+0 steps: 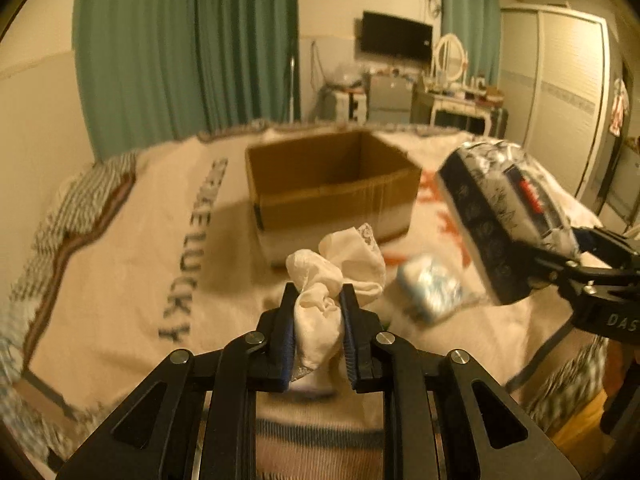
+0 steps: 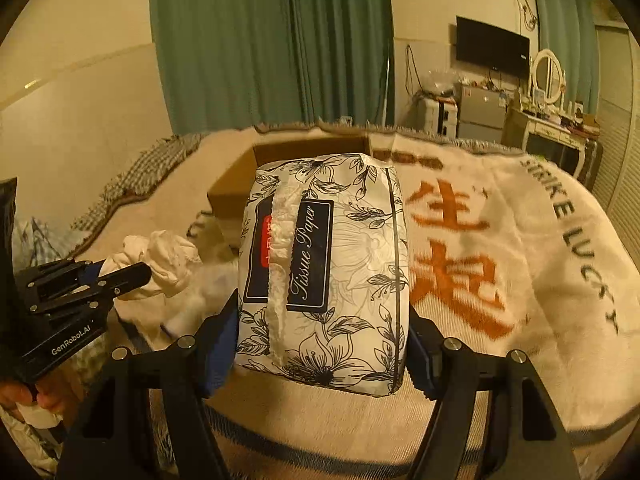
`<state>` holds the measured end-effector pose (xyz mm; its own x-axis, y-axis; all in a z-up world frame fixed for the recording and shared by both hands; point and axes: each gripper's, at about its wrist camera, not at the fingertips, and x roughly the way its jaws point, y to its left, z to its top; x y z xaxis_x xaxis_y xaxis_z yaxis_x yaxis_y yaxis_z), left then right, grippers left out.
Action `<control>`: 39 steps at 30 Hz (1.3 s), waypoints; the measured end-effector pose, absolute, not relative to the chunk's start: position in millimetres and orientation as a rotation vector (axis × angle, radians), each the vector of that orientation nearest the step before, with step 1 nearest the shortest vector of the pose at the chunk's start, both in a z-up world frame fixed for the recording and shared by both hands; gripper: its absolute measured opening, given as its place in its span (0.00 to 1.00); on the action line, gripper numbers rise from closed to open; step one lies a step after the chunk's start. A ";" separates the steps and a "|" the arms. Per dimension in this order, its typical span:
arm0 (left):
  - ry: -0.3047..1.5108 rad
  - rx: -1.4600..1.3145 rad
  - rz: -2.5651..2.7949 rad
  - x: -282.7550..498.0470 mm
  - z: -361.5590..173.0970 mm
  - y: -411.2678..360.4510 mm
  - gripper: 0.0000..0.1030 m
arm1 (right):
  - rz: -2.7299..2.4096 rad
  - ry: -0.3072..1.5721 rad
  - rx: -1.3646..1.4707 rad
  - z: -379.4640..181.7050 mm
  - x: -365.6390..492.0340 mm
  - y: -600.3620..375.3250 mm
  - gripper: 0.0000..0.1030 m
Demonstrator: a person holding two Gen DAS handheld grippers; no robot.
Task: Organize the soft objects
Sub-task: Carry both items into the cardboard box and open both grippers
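Note:
My left gripper (image 1: 318, 300) is shut on a crumpled white cloth (image 1: 336, 276) and holds it above the bed, in front of an open cardboard box (image 1: 332, 184). It also shows at the left of the right wrist view (image 2: 132, 274) with the cloth (image 2: 164, 256). My right gripper (image 2: 322, 334) is shut on a floral tissue paper pack (image 2: 324, 268), lifted above the blanket. That pack (image 1: 508, 220) hangs at the right of the left wrist view, right of the box. A small blue-white packet (image 1: 430, 286) lies on the blanket between them.
The bed is covered by a cream blanket (image 2: 500, 240) with orange characters and dark lettering. The box (image 2: 240, 184) sits behind the tissue pack. Green curtains (image 1: 188, 52), a TV (image 1: 396, 36), a dressing table (image 1: 460, 100) and a wardrobe stand beyond the bed.

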<state>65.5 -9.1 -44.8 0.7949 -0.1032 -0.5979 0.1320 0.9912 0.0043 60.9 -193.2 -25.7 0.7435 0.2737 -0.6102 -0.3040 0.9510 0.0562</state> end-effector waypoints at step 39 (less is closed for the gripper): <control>0.628 0.106 -0.057 272.3 -26.2 -22.9 0.54 | 0.401 0.677 0.004 -11.3 311.4 -174.1 0.81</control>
